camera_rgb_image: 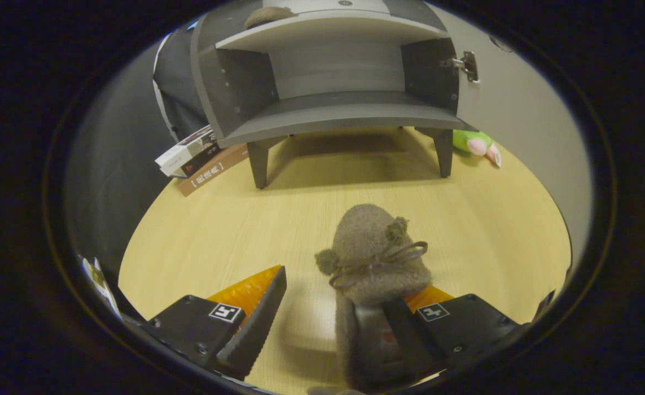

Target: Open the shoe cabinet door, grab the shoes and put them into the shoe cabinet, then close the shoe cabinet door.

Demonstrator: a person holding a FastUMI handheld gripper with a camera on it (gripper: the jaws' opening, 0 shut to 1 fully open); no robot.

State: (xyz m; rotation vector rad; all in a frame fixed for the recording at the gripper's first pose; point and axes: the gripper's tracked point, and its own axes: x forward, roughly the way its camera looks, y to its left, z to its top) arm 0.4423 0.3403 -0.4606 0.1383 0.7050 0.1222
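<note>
A brown fuzzy shoe (374, 258) with a bow and small pom-poms stands on the wooden floor (234, 230), toe pointing toward the cabinet. My gripper (336, 296) is open around its heel end. The right finger (404, 329) sits at the shoe's opening, while the left finger (256, 318) stands apart from the shoe with floor showing in the gap. Beyond the shoe is the grey shoe cabinet (333, 112) on short legs. Its door (520, 115) is swung open to the right, hinge (467, 66) showing. A second brown shoe (267, 16) lies on the upper shelf.
A stack of books (198, 159) leans on the floor left of the cabinet. A green and pink plush toy (476, 144) lies by the cabinet's right leg, under the open door. The lower shelf (344, 82) holds nothing.
</note>
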